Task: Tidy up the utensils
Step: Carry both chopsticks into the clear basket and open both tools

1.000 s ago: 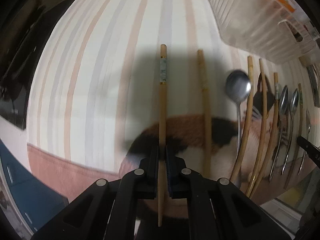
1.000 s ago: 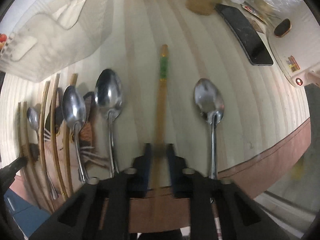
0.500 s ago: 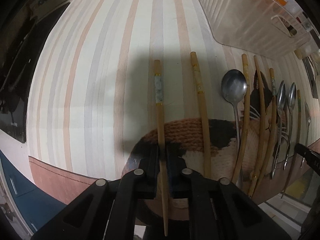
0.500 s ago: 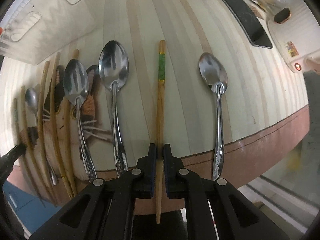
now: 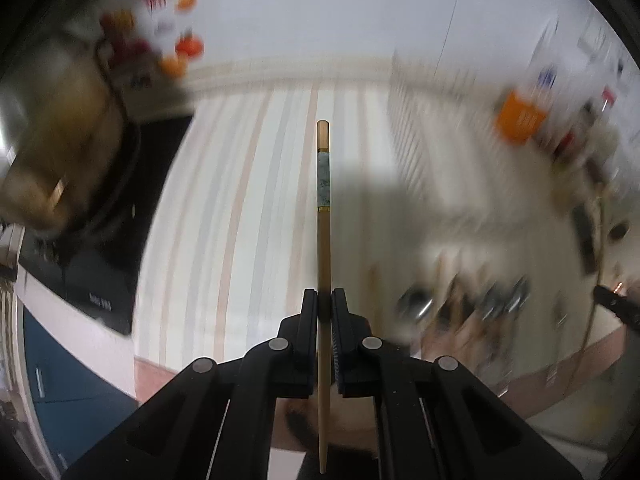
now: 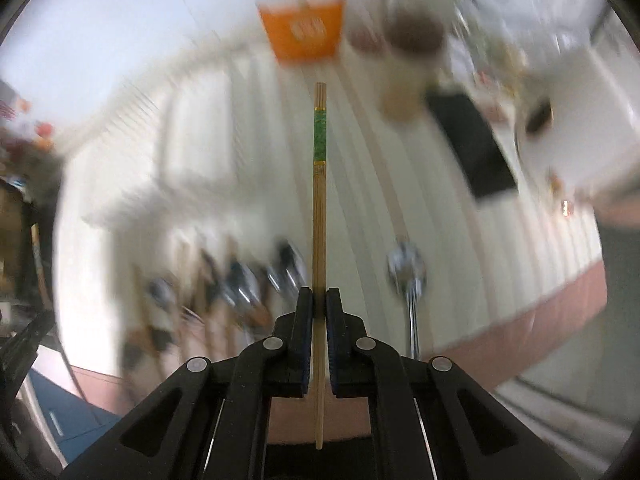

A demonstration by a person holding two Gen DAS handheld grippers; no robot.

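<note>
My left gripper (image 5: pixel 324 300) is shut on a wooden chopstick with a grey-white band (image 5: pixel 323 240) and holds it lifted above the striped tablecloth (image 5: pixel 240 220). My right gripper (image 6: pixel 319 298) is shut on a wooden chopstick with a green band (image 6: pixel 319 208), also lifted off the cloth. Both chopsticks point straight ahead along the fingers. Spoons and other chopsticks lie blurred on the cloth in the left wrist view (image 5: pixel 472 304) and to the left in the right wrist view (image 6: pixel 240 288). One spoon (image 6: pixel 408 280) lies to the right of my right gripper.
A clear ridged board (image 5: pixel 432 140) lies at the back. An orange box (image 6: pixel 304 28), a cup (image 6: pixel 412 72) and a black phone (image 6: pixel 476 148) stand at the far side. A dark appliance (image 5: pixel 100 240) sits at the left edge. The background is motion-blurred.
Both grippers have lifted and tilted up with their chopsticks, away from the cloth. The utensil row has dropped lower in both views, and the far wall now shows.
</note>
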